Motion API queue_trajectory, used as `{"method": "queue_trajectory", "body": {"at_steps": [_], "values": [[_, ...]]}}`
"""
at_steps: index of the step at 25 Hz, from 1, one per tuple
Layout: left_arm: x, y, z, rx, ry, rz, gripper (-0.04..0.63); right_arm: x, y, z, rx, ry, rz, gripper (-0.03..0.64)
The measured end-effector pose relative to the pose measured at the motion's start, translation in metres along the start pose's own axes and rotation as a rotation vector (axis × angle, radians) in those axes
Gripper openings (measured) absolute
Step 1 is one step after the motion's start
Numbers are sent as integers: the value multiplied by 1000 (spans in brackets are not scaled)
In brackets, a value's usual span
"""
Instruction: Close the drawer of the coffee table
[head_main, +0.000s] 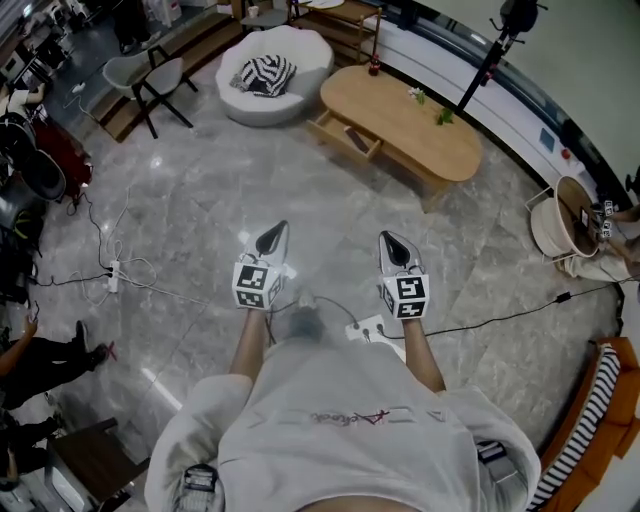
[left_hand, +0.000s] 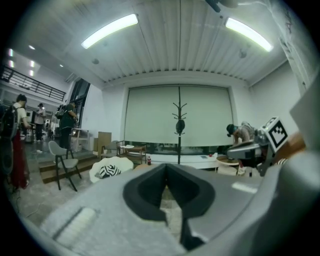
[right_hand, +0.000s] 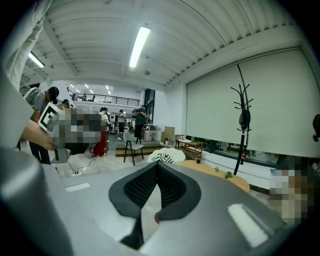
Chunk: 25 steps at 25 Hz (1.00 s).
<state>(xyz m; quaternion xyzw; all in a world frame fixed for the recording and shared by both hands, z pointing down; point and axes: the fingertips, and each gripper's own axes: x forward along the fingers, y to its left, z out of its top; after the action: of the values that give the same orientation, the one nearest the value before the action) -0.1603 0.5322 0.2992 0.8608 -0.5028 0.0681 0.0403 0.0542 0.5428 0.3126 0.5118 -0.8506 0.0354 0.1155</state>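
The bench (head_main: 400, 125), a long oval of pale wood, stands on the far side of the marble floor (head_main: 200, 200), right of centre in the head view. Its drawer (head_main: 345, 135) is out, jutting from the near left part of the bench towards the open floor. Two small plants (head_main: 432, 106) sit on the top and a red bottle (head_main: 374, 68) stands at its far left end. Left of the bench is a white seat (head_main: 275, 70) with a striped cushion (head_main: 265, 75) on it.

Both grippers are held out level over the floor, side by side and well apart from the drawer. The left gripper (head_main: 275, 230) has its jaws together with nothing between them. The right gripper (head_main: 390, 238) is the same, with its jaws closed on nothing. The right gripper view shows the bench ahead and to the right, with a coat stand (right_hand: 243, 120) behind it.
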Motion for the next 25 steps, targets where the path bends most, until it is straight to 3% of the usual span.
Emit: {"method": "queue_trajectory", "body": {"at_steps": [13,25], "values": [[105,125,36,2,-19,-34,-2,154,-23,59,-17,-8,-34,5],[174,212,39,4,-12,-68,-2,259,-31,74,-16,7,-60,5]]}}
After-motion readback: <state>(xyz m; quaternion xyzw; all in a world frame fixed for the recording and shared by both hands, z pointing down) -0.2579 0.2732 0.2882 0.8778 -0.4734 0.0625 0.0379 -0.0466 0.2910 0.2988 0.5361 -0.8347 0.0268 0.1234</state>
